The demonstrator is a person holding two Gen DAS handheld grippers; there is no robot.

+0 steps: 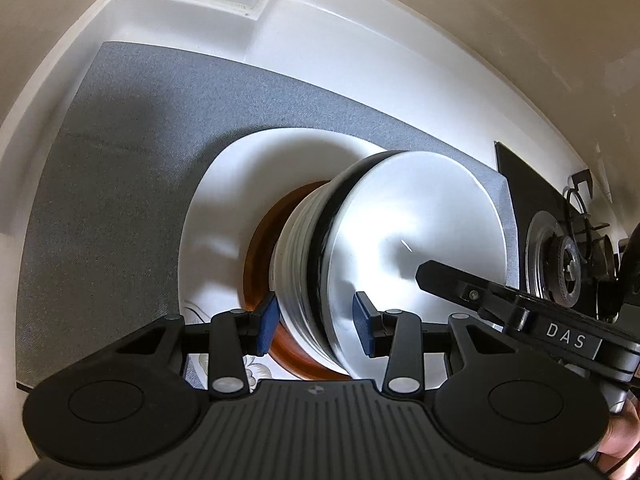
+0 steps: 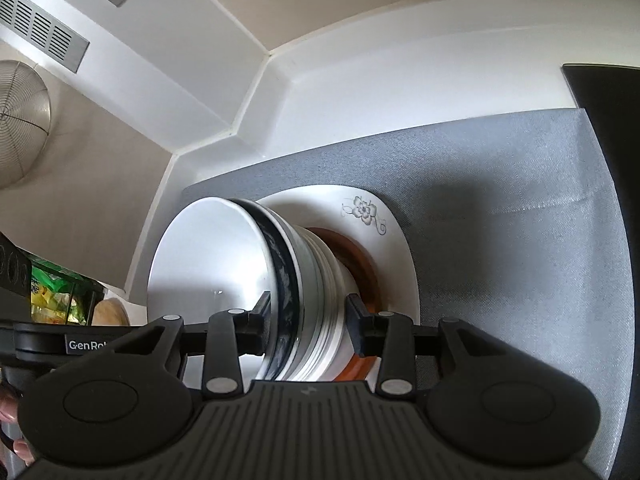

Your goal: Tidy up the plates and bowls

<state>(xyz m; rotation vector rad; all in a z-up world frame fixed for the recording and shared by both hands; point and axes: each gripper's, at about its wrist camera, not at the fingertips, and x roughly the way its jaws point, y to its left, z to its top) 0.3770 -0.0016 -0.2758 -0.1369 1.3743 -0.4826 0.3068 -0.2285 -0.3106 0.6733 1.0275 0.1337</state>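
Observation:
A stack of nested bowls (image 1: 308, 264) (image 2: 316, 280), with a white bowl (image 1: 420, 232) (image 2: 208, 256) on top and a dark-banded one under it, is over a brown plate (image 1: 258, 248) (image 2: 362, 252). That plate lies on a white flower-printed plate (image 1: 216, 200) (image 2: 394, 240). I cannot tell whether the stack's foot touches the brown plate. My left gripper (image 1: 314, 322) is shut on one side of the stack's rim, one pad inside the top bowl and one outside. My right gripper (image 2: 310, 316) is shut on the opposite side in the same way.
The plates lie on a grey mat (image 1: 120, 152) (image 2: 512, 220) on a white counter that ends in a stepped corner wall (image 1: 248, 8). A black gas hob with a burner (image 1: 560, 264) borders the mat. A wire strainer (image 2: 20, 116) hangs on the wall and green packets (image 2: 52, 300) stand nearby.

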